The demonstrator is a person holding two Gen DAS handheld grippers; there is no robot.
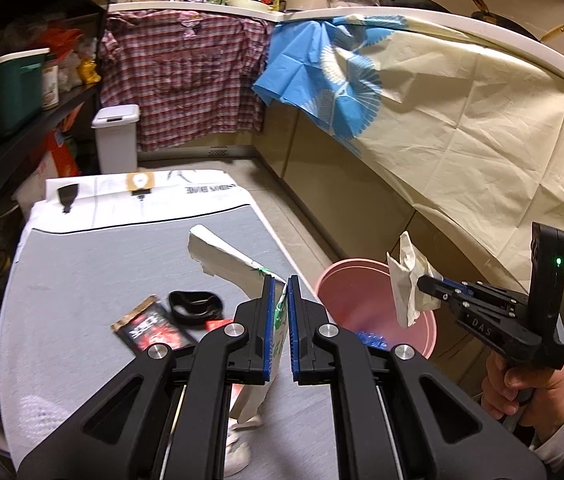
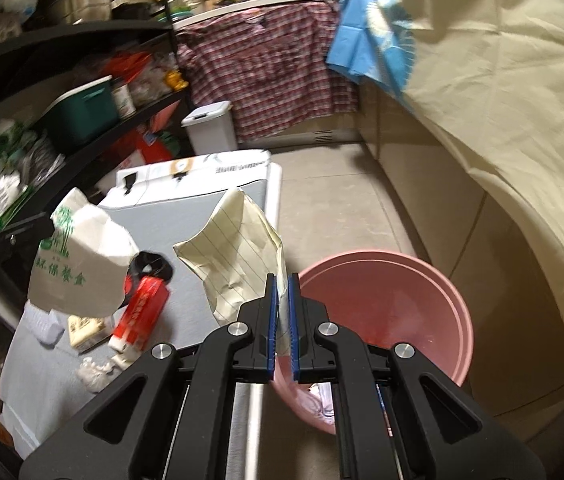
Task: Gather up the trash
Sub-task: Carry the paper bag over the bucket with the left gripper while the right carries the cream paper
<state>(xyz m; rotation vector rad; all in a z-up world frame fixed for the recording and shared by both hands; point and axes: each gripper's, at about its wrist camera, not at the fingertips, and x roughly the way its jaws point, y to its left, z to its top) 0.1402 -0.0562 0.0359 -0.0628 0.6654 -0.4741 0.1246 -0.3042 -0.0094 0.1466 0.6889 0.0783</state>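
— Grey table mat (image 1: 121, 264) lies beneath our left gripper (image 1: 280, 280), clamped on a white paper bag (image 1: 225, 256).
— Our right gripper (image 2: 280, 280) pinches lined paper (image 2: 237, 248); pink bin (image 2: 422, 292) sits just right of it.

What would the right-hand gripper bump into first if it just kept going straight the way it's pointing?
Probably nothing soon. The right gripper, clamped on crumpled lined paper, points past the pink bucket and the table edge, toward open floor and the far cabinets under the plaid shirt. Depth is hard to judge through this lens.
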